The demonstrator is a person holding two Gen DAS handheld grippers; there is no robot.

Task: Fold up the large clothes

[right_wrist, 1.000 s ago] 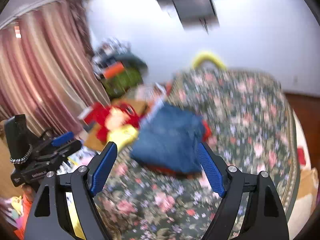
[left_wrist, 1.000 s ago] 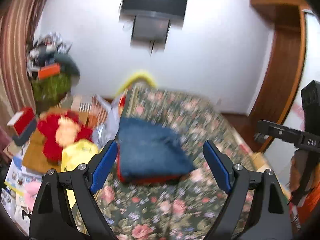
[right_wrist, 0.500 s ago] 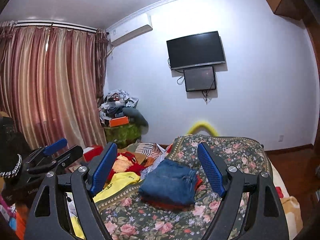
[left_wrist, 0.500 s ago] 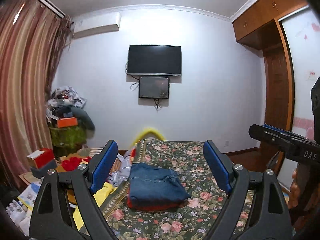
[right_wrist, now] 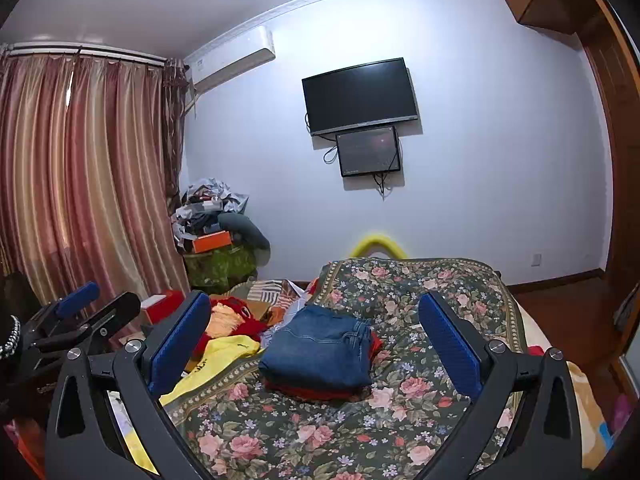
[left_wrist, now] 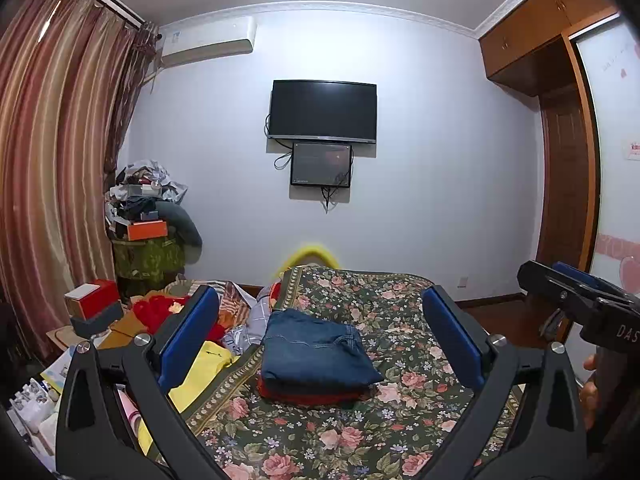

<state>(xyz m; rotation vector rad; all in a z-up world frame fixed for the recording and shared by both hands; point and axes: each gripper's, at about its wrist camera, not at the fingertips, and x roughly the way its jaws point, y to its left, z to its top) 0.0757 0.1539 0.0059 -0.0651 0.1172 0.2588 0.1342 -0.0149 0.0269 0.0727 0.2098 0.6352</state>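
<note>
Neatly squared denim fold (left_wrist: 318, 354) atop red cloth (left_wrist: 308, 394) – floral quilt (left_wrist: 404, 408), both tongs opening, nothing between.

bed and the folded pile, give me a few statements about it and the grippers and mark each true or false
1. The folded blue jeans lie on top of a red garment. True.
2. The pile sits on a plain white sheet. False: it sits on a dark floral bedspread.
3. The left gripper is clamped on the jeans. False: its jaws are opening, wide apart, with nothing between them.
4. The right gripper holds nothing. True: its jaws are opening too, short of the pile.
5. A yellow garment lies at the bed's edge, to the left of the pile. True.
6. The wall television is showing a picture. False: its screen is dark.
</note>
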